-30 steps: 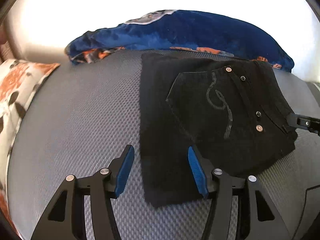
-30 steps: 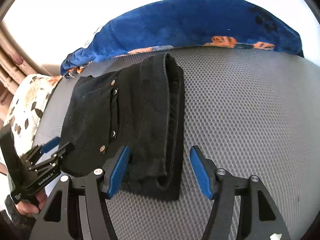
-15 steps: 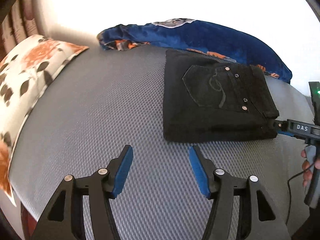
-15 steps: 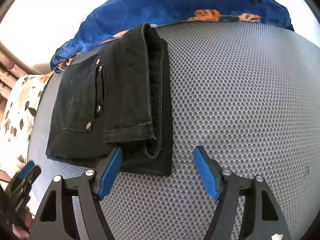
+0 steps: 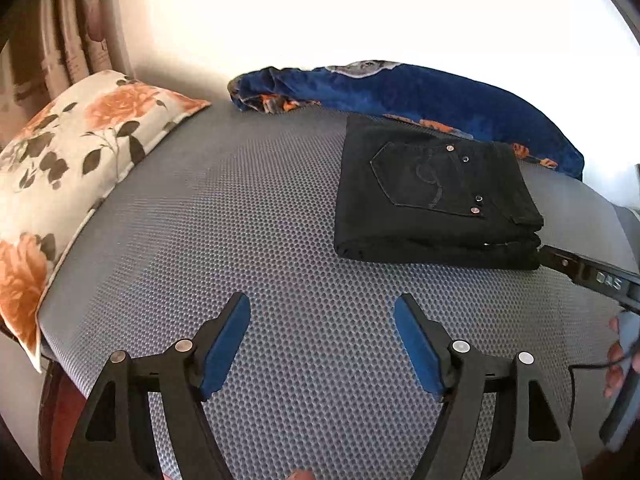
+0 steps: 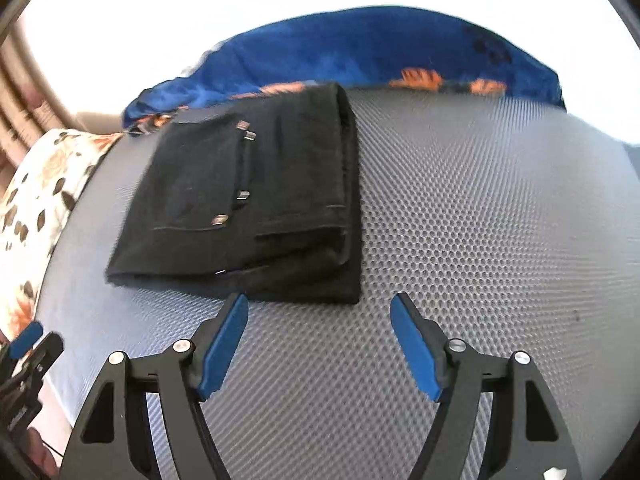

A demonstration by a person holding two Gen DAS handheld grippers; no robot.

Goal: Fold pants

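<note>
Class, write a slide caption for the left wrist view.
Open left gripper hovers over grey mat, clear of folded black pants.

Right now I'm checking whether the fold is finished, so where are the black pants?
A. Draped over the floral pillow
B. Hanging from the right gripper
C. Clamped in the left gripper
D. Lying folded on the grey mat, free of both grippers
D: the black pants lie as a folded stack on the grey mat, while the left gripper and right gripper stand open with nothing between the pads.
</note>
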